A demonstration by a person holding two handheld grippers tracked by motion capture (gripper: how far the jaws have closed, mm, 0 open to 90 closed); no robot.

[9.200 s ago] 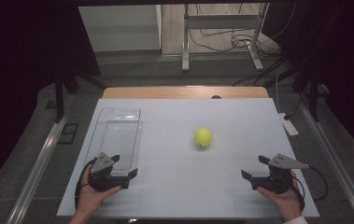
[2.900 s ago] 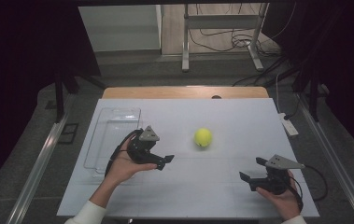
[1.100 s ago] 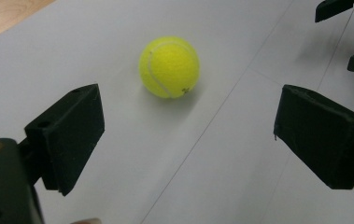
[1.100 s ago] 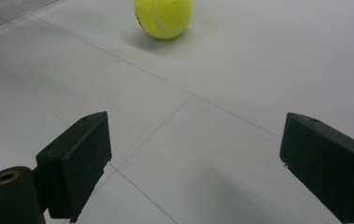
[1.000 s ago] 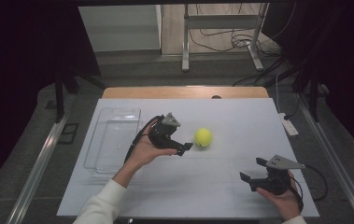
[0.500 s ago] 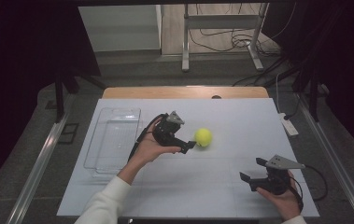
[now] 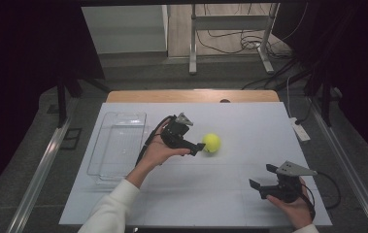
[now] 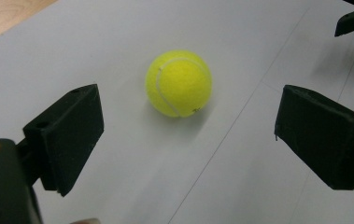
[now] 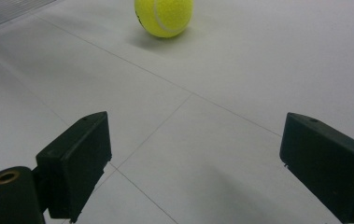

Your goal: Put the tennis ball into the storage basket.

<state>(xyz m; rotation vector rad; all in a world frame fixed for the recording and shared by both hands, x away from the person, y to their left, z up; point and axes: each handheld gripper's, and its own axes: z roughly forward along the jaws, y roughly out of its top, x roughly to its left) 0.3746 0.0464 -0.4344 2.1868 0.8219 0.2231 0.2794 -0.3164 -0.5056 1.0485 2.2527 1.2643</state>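
**Tennis ball ahead of the left gripper's spread fingers**

Ball and left gripper are the pair that matters here. The tennis ball sits on the white tabletop a little beyond its middle, resting free and upright on its own, with nothing touching it. The left gripper is just beside it, on the ball's left in the high view, and its fingers stand wide apart with nothing between them. In the left gripper view the ball lies straight ahead, between the lines of the two fingers but beyond their tips — close, not yet enclosed. A ball has no long axis, so the angle of approach matters little; what counts is that the gap is clearly wider than the ball and the ball is roughly centred in it, slightly toward the left finger.

The right gripper rests low near the right front of the tabletop, well apart from the ball, and its fingers are likewise spread and empty. In the right gripper view the ball shows far off at the top edge. The left hand is plainly the nearer one.

A clear plastic tray lies empty near the left edge of the tabletop, behind the left forearm. In my judgement the coming move is a short push forward until the ball sits between the fingers, then a close — gently, since a nudge could set it rolling.
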